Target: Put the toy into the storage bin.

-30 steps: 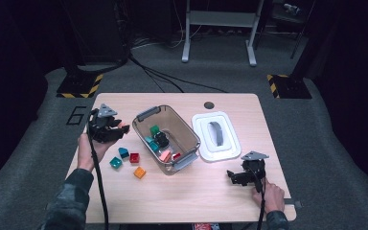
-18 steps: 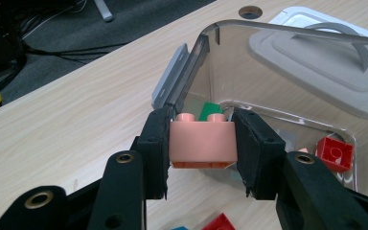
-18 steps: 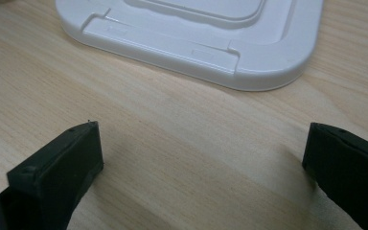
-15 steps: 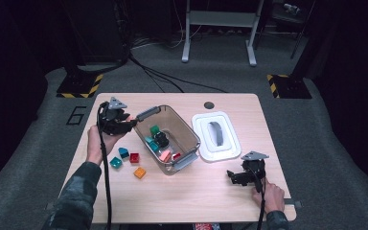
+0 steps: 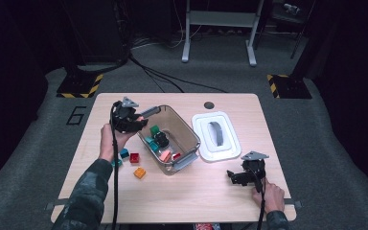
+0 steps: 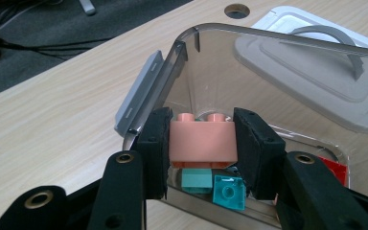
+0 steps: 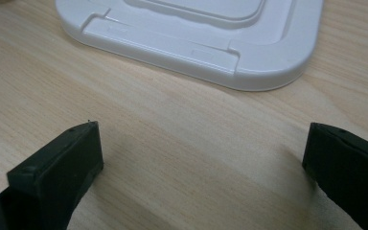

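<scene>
My left gripper is shut on a salmon-pink brick, held over the near-left corner of the clear plastic bin. In the high view that left gripper hangs at the bin's left rim. Inside the bin lie teal bricks, a green brick, a black piece, a pink brick and a red brick. My right gripper rests open low over the table's front right, and the right gripper has bare wood between its jaws.
The bin's white lid with its grey handle lies right of the bin; its edge is just ahead of the right gripper. A blue brick, a red brick and an orange brick sit on the table left of the bin.
My left gripper has carried the pink brick rightward from the table's left side to the bin's left rim. The right gripper has stayed where it was.
</scene>
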Demonstrator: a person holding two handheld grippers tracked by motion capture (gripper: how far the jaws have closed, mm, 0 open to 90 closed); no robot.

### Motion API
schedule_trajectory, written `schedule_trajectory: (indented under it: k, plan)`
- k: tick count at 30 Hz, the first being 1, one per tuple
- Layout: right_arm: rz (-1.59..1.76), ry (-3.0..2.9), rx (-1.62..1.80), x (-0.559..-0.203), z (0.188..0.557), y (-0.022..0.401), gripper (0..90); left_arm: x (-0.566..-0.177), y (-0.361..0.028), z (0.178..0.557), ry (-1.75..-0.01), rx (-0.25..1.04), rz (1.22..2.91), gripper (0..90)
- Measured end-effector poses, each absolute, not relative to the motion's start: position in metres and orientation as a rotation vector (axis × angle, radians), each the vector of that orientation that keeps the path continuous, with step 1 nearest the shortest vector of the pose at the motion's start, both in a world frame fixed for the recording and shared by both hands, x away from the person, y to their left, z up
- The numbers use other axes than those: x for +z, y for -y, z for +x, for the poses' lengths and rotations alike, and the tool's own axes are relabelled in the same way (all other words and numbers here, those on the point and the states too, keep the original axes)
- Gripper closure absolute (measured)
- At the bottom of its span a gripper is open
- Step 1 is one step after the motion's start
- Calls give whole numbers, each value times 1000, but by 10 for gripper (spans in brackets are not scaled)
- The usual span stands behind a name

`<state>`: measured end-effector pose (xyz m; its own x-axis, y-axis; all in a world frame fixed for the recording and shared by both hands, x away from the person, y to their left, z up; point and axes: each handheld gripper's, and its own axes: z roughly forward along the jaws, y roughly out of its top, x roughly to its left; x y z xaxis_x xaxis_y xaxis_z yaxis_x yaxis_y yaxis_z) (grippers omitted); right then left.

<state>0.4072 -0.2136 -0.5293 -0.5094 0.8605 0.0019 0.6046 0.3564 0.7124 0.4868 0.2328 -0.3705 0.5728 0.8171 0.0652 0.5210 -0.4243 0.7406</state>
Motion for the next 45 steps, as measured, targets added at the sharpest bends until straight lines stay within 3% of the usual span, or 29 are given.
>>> schedule_trajectory:
  k: [24,30,36,45]
  plan:
    - [1284,-2252,944,-529,407,214,0,-390,-238,497,-1142,574,2138,572]
    - [1284,-2252,944,-529,407,214,0,-380,-247,485,-1158,602,2086,283]
    - [1284,-2252,944,-529,407,214,0,-374,-264,467,-1169,635,2015,159]
    - [1284,-2252,944,-529,407,214,0,-389,-289,441,-1191,629,2005,99]
